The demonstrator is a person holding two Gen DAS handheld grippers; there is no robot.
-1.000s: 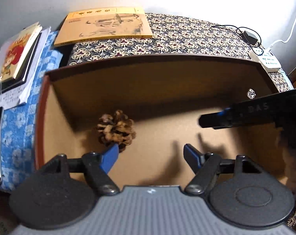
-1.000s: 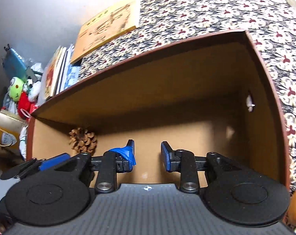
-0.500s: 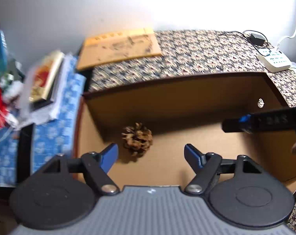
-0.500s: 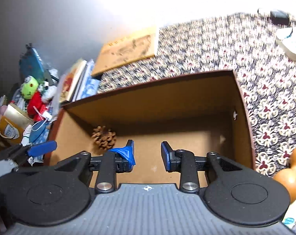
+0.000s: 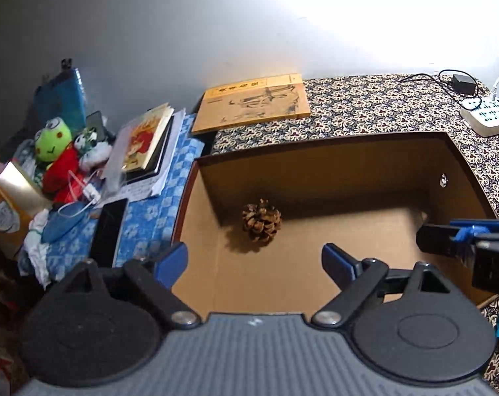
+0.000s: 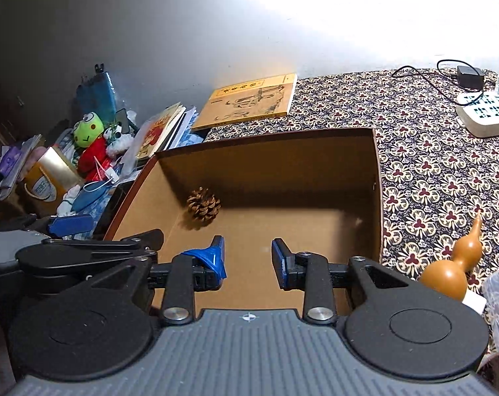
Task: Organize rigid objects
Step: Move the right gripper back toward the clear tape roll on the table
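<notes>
A brown pine cone [image 5: 262, 220] [image 6: 203, 204] lies alone on the floor of the open cardboard box [image 5: 315, 147] [image 6: 265, 138], near its back left corner. My left gripper [image 5: 254, 257] hovers over the box's front left, above the cone; its jaws are opening wide with nothing between them. My right gripper [image 6: 248, 254] hangs over the box's front edge, jaws opening slightly with a small empty gap. Each gripper shows in the other's view: the right gripper [image 5: 447, 234], the left gripper [image 6: 71, 224]. A tan gourd [image 6: 453, 264] lies on the patterned cloth right of the box.
A yellow book [image 5: 252, 102] lies behind the box. A white power strip [image 6: 483, 112] with cables sits at the far right. Left of the box are stacked books [image 5: 147, 138], a black phone [image 5: 109, 231], a frog plush [image 5: 53, 138] and clutter.
Both grippers rose and pulled back out of the box, so more of the table shows. The left jaws spread wider. The pine cone stayed put.
</notes>
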